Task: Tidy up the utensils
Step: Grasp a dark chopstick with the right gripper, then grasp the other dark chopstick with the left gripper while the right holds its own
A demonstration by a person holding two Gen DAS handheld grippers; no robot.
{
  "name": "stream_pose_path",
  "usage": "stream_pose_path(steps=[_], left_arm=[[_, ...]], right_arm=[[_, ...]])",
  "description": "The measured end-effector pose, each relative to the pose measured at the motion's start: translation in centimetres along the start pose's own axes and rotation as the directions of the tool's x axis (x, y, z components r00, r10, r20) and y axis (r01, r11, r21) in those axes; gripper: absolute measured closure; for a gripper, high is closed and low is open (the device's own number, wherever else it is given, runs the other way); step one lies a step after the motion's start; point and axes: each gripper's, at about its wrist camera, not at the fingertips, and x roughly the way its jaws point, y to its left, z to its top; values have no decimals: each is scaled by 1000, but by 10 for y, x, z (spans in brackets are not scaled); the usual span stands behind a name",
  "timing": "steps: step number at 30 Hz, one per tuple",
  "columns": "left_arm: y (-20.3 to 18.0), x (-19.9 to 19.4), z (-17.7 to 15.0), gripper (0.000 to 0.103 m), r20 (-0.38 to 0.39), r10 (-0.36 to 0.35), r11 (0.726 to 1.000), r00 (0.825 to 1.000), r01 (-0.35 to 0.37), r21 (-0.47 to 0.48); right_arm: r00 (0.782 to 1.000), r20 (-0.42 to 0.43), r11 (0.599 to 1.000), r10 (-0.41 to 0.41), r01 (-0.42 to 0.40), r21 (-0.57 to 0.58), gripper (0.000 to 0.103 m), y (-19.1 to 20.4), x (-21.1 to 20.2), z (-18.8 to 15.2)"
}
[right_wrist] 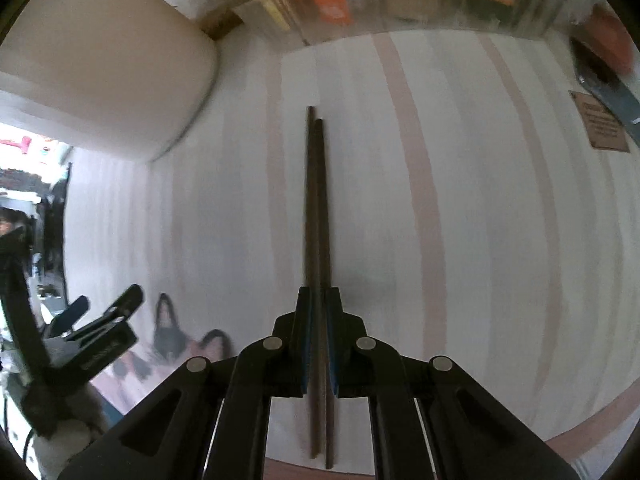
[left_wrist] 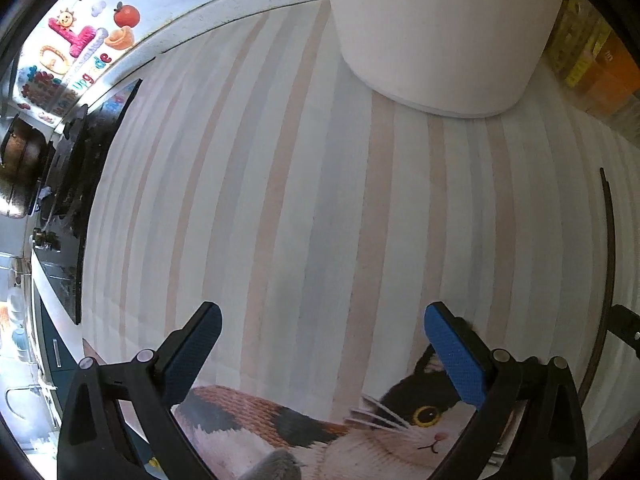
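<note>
A pair of dark brown chopsticks (right_wrist: 316,200) lies along the middle of the right wrist view, over a pale striped mat (right_wrist: 480,200). My right gripper (right_wrist: 319,292) is shut on them partway along, so both ends stick out. A tall white container (right_wrist: 100,72) stands at the upper left, apart from the chopstick tips. In the left wrist view my left gripper (left_wrist: 322,312) is open with only the mat (left_wrist: 280,200) between its blue pads; the white container (left_wrist: 440,32) stands ahead of it. The left gripper (right_wrist: 102,304) also shows at the lower left of the right wrist view.
A clear organizer (right_wrist: 360,4) with orange and yellow packets runs along the mat's far edge. A cat picture (left_wrist: 420,420) is printed on the near part of the mat. A black stove (left_wrist: 80,168) lies beyond the mat's left edge. A brown label (right_wrist: 600,124) sits at the right.
</note>
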Motion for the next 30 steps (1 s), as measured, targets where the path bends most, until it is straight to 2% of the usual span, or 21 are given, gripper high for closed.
stream_pose_path(steps=[3,5,7,8,11,13,15,17,18,19,21,22,25,28,30], left_arm=[[3,1,1,0,2,-7,1000,1000,7,7],[6,1,2,0,3,-11,1000,1000,11,9],[13,2,5,0,7,-12,1000,1000,12,6],[14,3,6,0,8,-12,1000,1000,12,5],[16,4,8,0,8,-16,1000,1000,16,8],[17,4,9,0,8,-20,1000,1000,20,9],[20,4,9,0,9,-19,1000,1000,19,8],[22,5,10,0,8,-18,1000,1000,18,5],[25,6,11,0,6,-19,1000,1000,19,3],[27,6,11,0,6,-17,1000,1000,17,2],[33,7,13,0,8,-12,1000,1000,12,-5],[35,7,14,0,8,-11,1000,1000,11,-9],[44,10,14,0,4,-8,1000,1000,8,-18],[54,11,11,0,3,1,999,1000,-1,-33],[62,14,8,0,-3,4,999,1000,-4,-47]], right_arm=[[1000,-7,999,-20,19,-33,96,11,0,0],[997,-56,998,56,-58,-24,96,19,5,1],[985,-67,987,159,-159,-7,96,24,4,-1],[985,-56,987,163,-163,4,96,24,2,-1],[995,-13,995,99,-99,27,96,18,-9,-3],[998,-17,997,64,-63,35,96,9,-11,-5],[999,-44,999,-11,13,37,95,8,-1,-5],[999,-43,999,-2,4,40,92,14,3,-5],[999,-45,999,-23,25,28,92,17,3,-6],[998,-59,1000,13,-12,6,93,24,4,-7],[984,-99,989,148,-148,6,93,31,5,-9],[986,-81,989,145,-146,-2,93,39,0,-9],[998,-21,998,59,-60,-32,93,45,-12,-8],[998,-44,997,46,-49,-58,93,49,-9,-10],[998,-55,992,22,-29,-126,88,65,-5,-17]])
